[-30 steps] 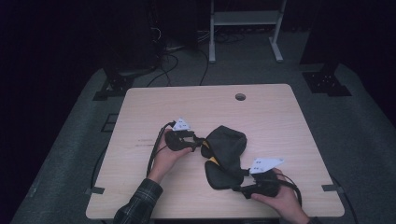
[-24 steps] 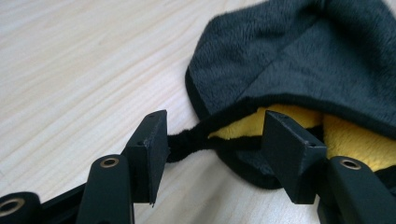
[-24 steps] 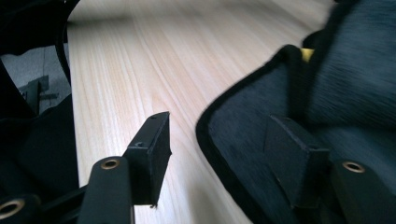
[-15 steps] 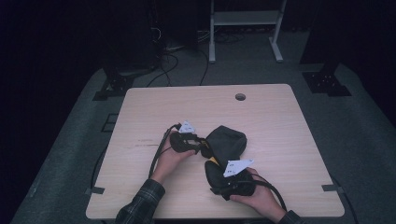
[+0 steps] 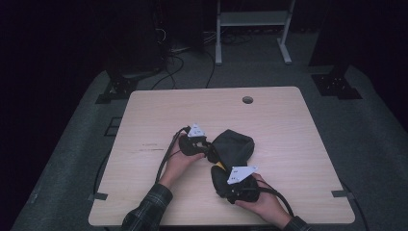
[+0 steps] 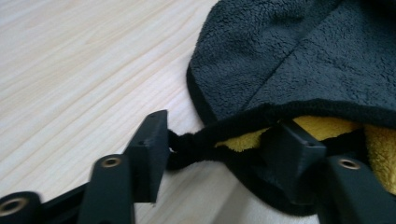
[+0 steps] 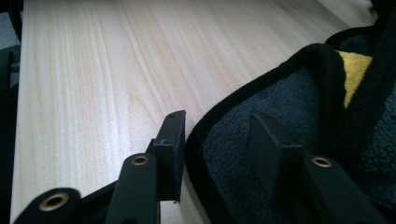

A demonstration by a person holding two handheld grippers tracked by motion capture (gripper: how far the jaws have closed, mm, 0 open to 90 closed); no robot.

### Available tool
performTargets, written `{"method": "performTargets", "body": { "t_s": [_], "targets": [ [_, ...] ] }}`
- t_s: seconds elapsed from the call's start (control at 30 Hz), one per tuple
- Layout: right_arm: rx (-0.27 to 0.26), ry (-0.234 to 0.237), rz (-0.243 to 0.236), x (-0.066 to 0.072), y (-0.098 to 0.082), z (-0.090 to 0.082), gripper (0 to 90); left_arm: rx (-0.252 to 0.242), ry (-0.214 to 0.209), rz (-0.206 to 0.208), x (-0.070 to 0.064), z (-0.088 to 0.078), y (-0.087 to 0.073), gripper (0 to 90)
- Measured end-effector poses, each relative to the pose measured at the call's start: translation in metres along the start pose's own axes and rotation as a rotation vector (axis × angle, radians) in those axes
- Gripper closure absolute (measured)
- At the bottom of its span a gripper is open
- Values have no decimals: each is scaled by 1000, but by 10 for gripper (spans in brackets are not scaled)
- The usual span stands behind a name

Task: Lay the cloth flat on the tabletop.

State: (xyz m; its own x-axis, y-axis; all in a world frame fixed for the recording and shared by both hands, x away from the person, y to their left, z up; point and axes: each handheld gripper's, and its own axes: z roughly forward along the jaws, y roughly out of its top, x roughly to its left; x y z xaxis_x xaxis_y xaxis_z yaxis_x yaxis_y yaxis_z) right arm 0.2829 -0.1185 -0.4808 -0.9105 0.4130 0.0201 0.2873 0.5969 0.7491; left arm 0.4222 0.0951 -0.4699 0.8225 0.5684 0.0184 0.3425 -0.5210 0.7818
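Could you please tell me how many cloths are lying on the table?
1: a dark grey fleece cloth with yellow lining, bunched near the middle of the pale wooden table, between both grippers.

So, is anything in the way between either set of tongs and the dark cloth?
Nothing visible. The cloth's black hem already lies between the jaws of both the left tongs and the right tongs, which have just been closing; bare table surrounds it.

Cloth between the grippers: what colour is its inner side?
Yellow inside the dark grey cloth with black edging; the left gripper view shows it best.
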Motion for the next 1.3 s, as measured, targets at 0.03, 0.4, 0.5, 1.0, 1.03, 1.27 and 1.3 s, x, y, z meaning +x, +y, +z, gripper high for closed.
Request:
{"method": "performTargets", "body": {
  "t_s": [0.03, 0.4, 0.5, 1.0, 1.03, 1.27, 1.3],
  "targets": [
    [0, -4, -2, 0, 0, 0, 578, 2, -5, 2, 0, 0, 0, 472],
    [6, -34, 2, -1, -2, -4, 766, 44, -54, -1, -6, -3, 2, 788],
    [18, -36, 24, -1, -2, -6, 786, 41, -64, -13, -5, -6, 2, 793],
    [-71, -50, 99, -22, 2, -44, 816, -39, -97, -51, -7, -36, 10, 798],
    [-83, -55, 95, -24, 2, -47, 818, -43, -96, -53, -6, -39, 10, 798],
    [-143, -89, 131, -37, 2, -71, 823, -82, -87, -65, 0, -54, 11, 802],
    [-148, -96, 134, -39, 2, -74, 823, -86, -85, -68, 1, -55, 11, 803]
  ]
}}
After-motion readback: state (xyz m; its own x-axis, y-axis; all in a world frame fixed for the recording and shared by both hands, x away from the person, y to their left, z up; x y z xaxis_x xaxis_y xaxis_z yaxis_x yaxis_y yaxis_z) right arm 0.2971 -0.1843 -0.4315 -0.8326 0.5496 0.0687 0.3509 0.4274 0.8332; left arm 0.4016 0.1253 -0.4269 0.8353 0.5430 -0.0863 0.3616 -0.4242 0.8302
